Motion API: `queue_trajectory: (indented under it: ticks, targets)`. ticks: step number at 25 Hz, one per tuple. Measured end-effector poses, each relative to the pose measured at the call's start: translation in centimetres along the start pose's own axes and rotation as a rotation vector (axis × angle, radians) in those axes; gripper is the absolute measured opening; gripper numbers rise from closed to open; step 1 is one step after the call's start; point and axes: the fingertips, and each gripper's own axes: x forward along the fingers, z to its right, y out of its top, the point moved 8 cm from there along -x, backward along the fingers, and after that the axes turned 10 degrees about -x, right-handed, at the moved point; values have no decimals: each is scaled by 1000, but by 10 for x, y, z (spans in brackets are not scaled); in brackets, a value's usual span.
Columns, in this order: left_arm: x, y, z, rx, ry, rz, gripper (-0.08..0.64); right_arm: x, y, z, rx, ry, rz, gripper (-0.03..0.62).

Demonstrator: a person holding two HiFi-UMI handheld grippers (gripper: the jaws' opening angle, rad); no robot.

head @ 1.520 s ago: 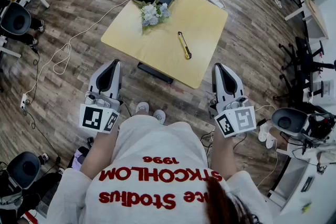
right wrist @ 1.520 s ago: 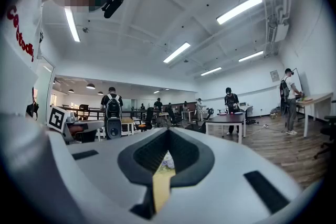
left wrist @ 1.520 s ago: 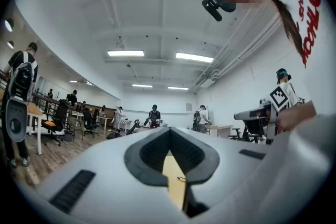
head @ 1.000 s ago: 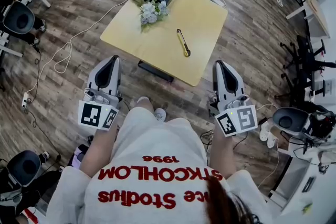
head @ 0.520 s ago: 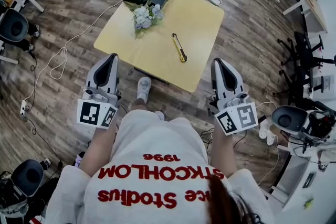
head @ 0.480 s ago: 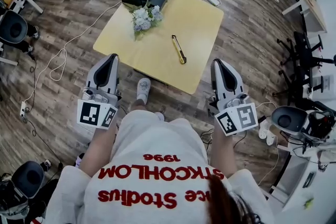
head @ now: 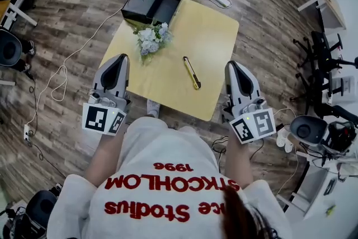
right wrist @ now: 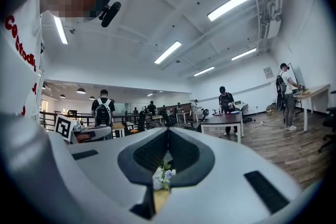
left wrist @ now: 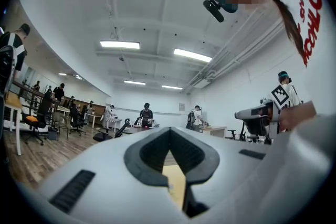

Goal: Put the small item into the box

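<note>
Yellow utility knife (head: pixel 192 73) lies on the surface (head: pixel 218 31), the black box (head: pixel 152 1) at its eleven o'clock. Left gripper (head: pixel 122 59) and right gripper (head: pixel 232 66) jaws are clenched, empty; the right should open, then pinch the handle crosswise.

Yellow table (head: pixel 212 31): black box (head: pixel 152 1) far corner, flowers (head: pixel 150 41), slim yellow item (head: pixel 192 73) (mid-table).

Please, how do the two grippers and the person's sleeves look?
Both the left gripper and the right gripper have light grey, tapered shells with a black hollow on top. Each carries a cube with black-and-white square markers at its rear. The sleeves are white, of a top printed in red letters.
</note>
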Motion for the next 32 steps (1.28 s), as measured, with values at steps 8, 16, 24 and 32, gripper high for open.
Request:
queue_trajectory:
  ticks: [8,16,24,32]
  targets:
    - [62,8,-50,-13,-80,-13,6,54,0,11,22,-83,-5,5]
    - [94,4,-81,-30,-139,-51,6,82,-7,15,43,-145,-31,6]
    - [101,-9,-77,-55,-133,-71,6,88,-15,21,50,-126,-59,6]
    - [104,-16,-72,-68,-84,-77,6,103,-26,29,27,-46,-133,6]
